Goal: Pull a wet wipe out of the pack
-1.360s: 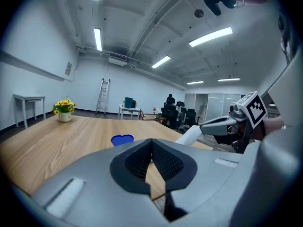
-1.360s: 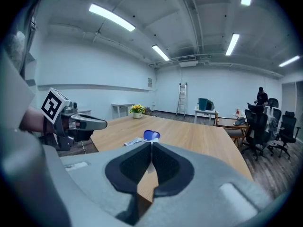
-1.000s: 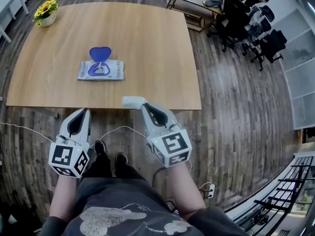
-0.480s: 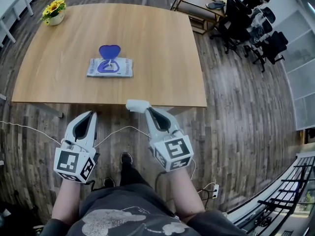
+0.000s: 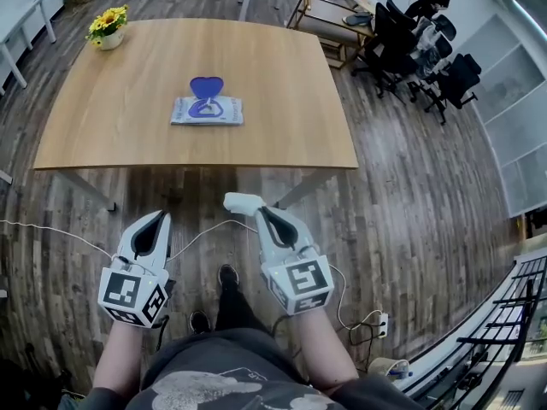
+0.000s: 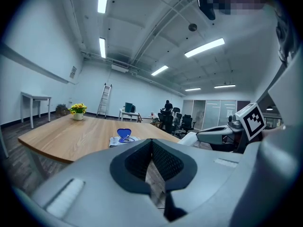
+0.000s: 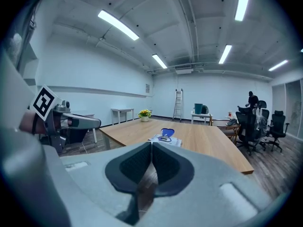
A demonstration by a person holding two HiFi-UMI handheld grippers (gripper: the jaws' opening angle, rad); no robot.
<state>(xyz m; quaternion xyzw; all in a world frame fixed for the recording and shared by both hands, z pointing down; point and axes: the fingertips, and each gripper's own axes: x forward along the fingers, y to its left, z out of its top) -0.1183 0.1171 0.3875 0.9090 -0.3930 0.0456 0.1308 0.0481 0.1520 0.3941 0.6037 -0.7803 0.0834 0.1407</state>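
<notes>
The wet wipe pack (image 5: 207, 110) lies flat on the wooden table (image 5: 282, 135), its blue heart-shaped lid (image 5: 206, 86) standing open. It also shows far off as the pack (image 6: 122, 139) and the pack (image 7: 165, 138). Both grippers hang over the floor, well short of the table's near edge. My right gripper (image 5: 256, 207) is shut, and a white wet wipe (image 5: 240, 202) sticks out leftward from its tip. The left gripper view shows the wipe (image 6: 191, 138) too. My left gripper (image 5: 159, 215) is shut with nothing in it.
A pot of yellow flowers (image 5: 108, 28) stands at the table's far left corner. Black office chairs (image 5: 410, 49) crowd the far right. A white cable (image 5: 51, 229) and a power strip (image 5: 381, 323) lie on the plank floor. A railing (image 5: 504, 331) runs at the lower right.
Both grippers have drawn back from the table together, so a wide strip of floor now lies between their tips and the table edge. The wipe stays at the right gripper's tip.
</notes>
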